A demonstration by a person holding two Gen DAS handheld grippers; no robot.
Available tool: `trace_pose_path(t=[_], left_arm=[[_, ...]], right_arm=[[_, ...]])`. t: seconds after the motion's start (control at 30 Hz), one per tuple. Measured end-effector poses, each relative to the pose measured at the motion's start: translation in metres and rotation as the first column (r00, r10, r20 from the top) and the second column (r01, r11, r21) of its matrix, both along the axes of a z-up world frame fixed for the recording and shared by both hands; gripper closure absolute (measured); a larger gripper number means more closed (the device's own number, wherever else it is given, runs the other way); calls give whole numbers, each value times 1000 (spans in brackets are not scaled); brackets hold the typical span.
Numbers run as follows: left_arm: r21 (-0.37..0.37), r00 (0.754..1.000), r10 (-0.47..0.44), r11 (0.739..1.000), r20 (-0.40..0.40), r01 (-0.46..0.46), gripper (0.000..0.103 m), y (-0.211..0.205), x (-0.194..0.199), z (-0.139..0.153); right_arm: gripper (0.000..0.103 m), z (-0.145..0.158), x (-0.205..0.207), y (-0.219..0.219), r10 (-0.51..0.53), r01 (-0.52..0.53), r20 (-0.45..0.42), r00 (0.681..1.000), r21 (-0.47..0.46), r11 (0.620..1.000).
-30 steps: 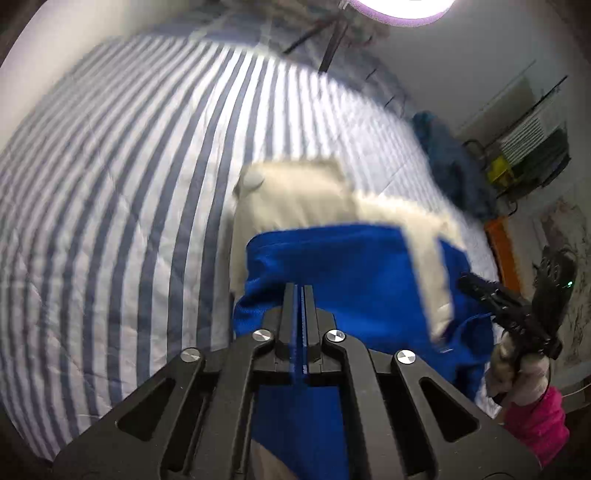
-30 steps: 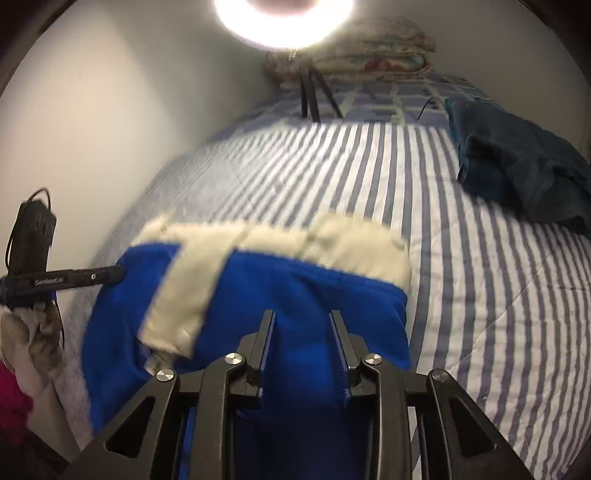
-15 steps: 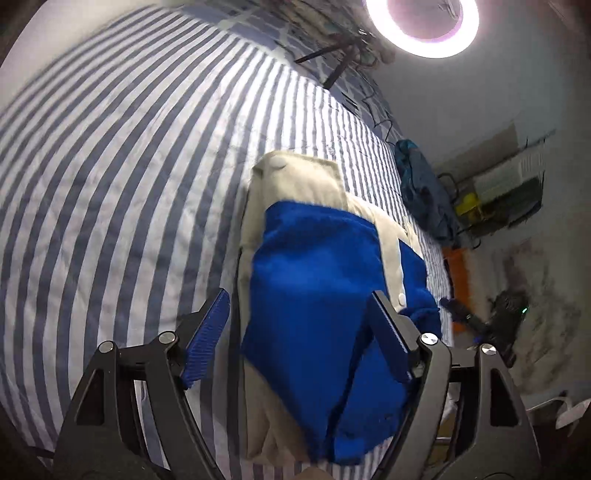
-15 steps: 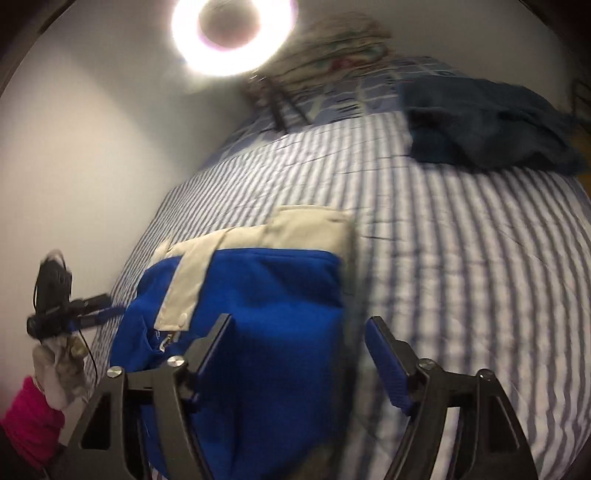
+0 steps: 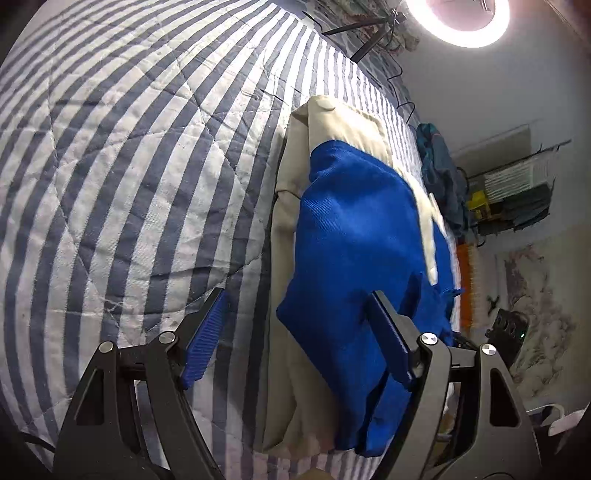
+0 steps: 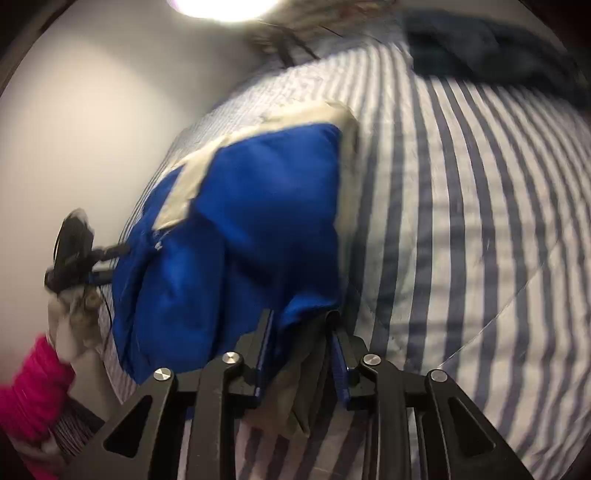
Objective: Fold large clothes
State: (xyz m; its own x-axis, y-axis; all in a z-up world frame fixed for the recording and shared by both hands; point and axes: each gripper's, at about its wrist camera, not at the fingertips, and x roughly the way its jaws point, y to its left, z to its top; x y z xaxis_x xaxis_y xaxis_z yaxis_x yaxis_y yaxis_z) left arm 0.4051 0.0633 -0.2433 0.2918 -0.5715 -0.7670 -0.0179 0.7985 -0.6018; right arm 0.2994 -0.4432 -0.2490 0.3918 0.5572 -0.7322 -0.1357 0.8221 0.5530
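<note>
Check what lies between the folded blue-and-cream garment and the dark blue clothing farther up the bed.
Only bare striped quilt separates the garment from the dark blue clothing; the right wrist view shows it.

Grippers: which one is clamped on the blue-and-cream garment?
The right gripper, pinching the garment's near edge; the left gripper is wide open.

The right wrist picture is blurry. The dark blue clothes (image 6: 491, 48) and the ring light (image 6: 221, 7) are cut off at the top.
</note>
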Motion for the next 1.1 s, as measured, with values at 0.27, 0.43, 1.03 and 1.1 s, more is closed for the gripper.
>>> trace_pose_path(t=[0.27,0.43,1.03,1.1], left_arm=[[-243,996,37,968,-80,-56,25,19,6,-19],[-247,995,-5,969,-104,-21,25,6,11,-29],[81,994,-53,996,94,45,75,-55,19,13],[110,991,-63,993,121,50,77,-62,15,22]], right_arm=[[29,-8,16,-42,-118,115,-2,993,238,964],[33,-31,33,-39,-104,120,-72,992,286,951],[69,-4,70,38,-47,44,12,999,176,983],[72,8,73,48,-36,33,33,999,108,994]])
